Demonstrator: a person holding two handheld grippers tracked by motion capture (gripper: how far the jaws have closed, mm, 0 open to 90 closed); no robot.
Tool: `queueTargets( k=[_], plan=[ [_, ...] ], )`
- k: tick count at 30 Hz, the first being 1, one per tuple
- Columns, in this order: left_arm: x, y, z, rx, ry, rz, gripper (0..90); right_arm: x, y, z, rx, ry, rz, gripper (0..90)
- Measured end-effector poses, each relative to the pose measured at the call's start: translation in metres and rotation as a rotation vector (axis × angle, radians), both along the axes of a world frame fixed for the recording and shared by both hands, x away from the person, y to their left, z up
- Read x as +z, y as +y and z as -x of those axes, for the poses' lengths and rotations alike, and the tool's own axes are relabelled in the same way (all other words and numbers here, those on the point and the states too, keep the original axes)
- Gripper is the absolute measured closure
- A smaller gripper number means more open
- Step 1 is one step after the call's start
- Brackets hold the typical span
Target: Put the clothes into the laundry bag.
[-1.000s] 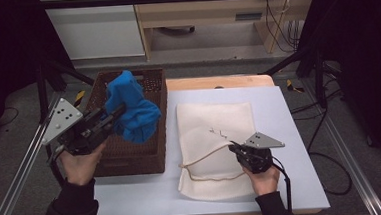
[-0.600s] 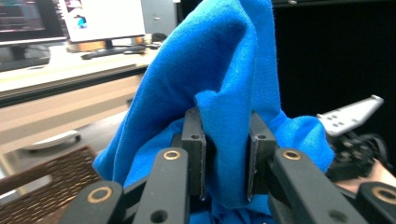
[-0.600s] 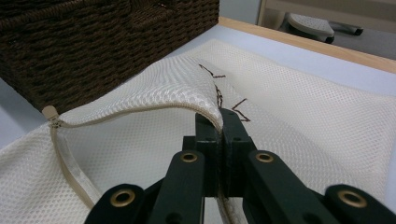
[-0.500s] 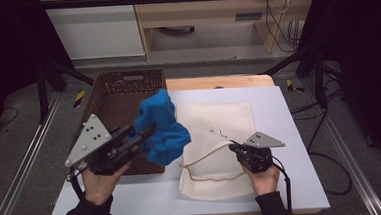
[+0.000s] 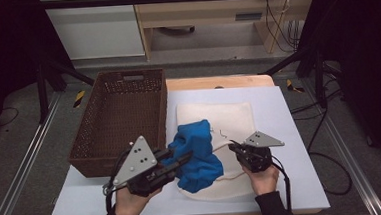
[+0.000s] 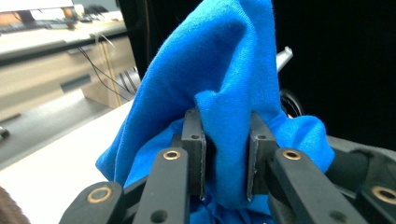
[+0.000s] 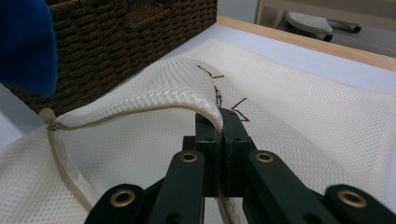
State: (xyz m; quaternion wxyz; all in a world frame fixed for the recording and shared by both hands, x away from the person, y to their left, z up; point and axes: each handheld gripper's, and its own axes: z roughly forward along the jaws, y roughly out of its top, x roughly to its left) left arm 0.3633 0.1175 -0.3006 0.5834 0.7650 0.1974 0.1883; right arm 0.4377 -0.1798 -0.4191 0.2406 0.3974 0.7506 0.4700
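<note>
Two grippers busy over worktop (image 5: 290, 131). Left gripper (image 5: 184, 157) fingers clamped on blue cloth (image 5: 197, 149), cloth bunched above cream mesh bag (image 5: 234, 117), just right of basket (image 5: 121, 116). Right gripper (image 5: 234, 146) fingers pinched tight on bag's upper layer at zipper edge, lifting it off lower layer. Bag flat on worktop, brown thread squiggle (image 7: 219, 88) near pinch.
</note>
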Motion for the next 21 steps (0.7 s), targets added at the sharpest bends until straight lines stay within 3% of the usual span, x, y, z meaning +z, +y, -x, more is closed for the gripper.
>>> queueTargets(
  k=[8, 15, 21],
  plan=[
    [-0.049, -0.033, -0.011, -0.039, 0.1, -0.105, 73.4, 0.0, 0.0, 0.0, -0.005, 0.008, -0.008, 87.8],
    [-0.091, -0.057, -0.026, -0.061, 0.187, -0.153, 73.3, -0.001, 0.002, -0.001, -0.001, 0.012, -0.005, 87.8],
    [-0.122, -0.079, -0.037, -0.054, 0.232, -0.229, 73.3, -0.001, 0.002, 0.0, -0.002, 0.011, -0.001, 87.8]
  ],
)
